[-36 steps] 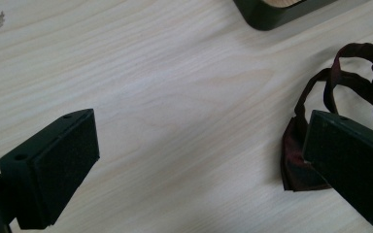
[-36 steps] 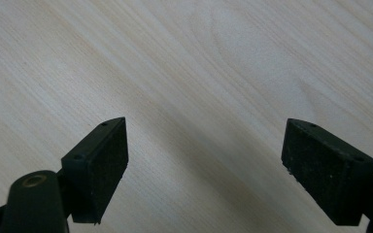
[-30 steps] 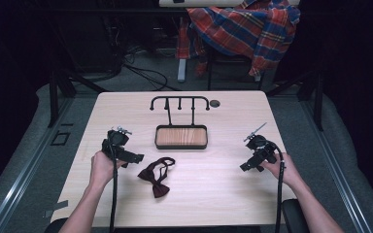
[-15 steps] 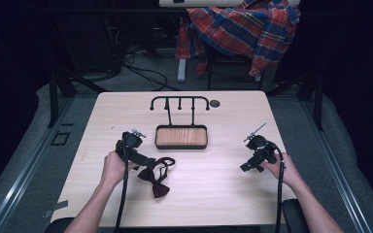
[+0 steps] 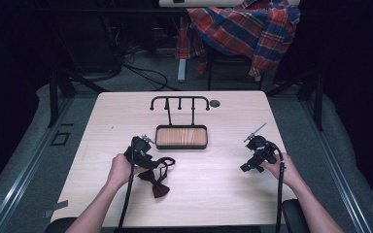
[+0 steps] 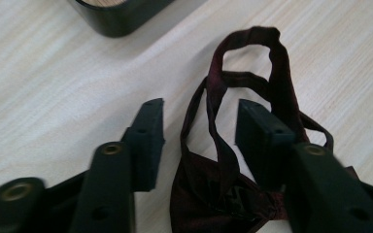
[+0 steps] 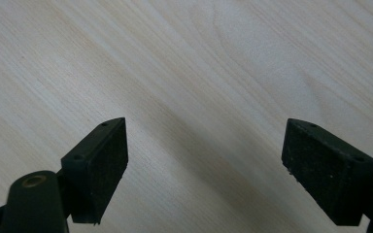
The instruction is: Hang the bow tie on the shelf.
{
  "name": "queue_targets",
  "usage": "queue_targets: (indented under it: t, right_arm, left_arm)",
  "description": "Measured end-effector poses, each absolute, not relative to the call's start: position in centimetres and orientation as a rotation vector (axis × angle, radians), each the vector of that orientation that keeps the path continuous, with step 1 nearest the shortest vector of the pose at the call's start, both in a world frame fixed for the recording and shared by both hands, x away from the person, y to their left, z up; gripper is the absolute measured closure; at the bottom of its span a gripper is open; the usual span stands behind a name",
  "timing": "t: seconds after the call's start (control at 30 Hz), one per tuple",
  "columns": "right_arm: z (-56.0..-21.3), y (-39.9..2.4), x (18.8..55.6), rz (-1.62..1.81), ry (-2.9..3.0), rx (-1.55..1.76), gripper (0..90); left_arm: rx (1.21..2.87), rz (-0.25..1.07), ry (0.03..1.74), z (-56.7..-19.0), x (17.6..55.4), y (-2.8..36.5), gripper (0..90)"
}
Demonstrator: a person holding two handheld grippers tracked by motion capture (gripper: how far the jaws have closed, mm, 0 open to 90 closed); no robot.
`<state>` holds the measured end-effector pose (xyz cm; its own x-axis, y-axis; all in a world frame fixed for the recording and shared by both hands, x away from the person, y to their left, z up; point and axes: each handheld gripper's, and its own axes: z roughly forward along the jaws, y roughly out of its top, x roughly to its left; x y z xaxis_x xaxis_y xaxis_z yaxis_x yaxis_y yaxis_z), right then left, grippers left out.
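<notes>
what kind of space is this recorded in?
Likely a lab or studio recording bay, not a home: a lone pale wooden table ringed by dark drapes, loose cables on grey floor behind it, and a plaid shirt thrown over a chair.

The high view looks forward and down over the whole table (image 5: 213,194); the left gripper view sits close above the bow tie (image 6: 223,194) (at seven o'clock in the high view (image 5: 156,182)); the right gripper view faces bare tabletop, close.
</notes>
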<state>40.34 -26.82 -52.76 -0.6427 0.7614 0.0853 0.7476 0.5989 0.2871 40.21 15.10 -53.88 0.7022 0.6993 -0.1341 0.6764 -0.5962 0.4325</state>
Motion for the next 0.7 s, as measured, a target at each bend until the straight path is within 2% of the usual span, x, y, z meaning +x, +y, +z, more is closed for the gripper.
queue_targets:
  t: [0.1,0.27,0.33,0.4,0.7]
  right_arm:
    - [-52.78,-26.83,40.37,0.46,2.769,1.311,16.8]
    - [-52.79,-26.83,40.36,0.462,2.766,1.311,16.8]
    - [-52.77,-26.86,40.37,0.453,2.766,1.307,16.8]
    - [-52.73,-26.86,40.35,0.449,2.767,1.311,16.8]
    - [-52.73,-26.87,40.34,0.454,2.765,1.316,16.8]
  left_arm:
    - [2.465,0.069,1.041,-53.91,40.09,14.94,61.3]
    - [2.486,0.073,1.051,-54.18,39.99,14.93,78.5]
    - [2.492,0.079,1.054,-54.2,40.0,14.98,80.5]
    - [2.493,0.083,1.06,-54.25,39.97,15.01,86.5]
    - [2.503,0.098,1.093,-54.05,40.04,15.45,88.6]
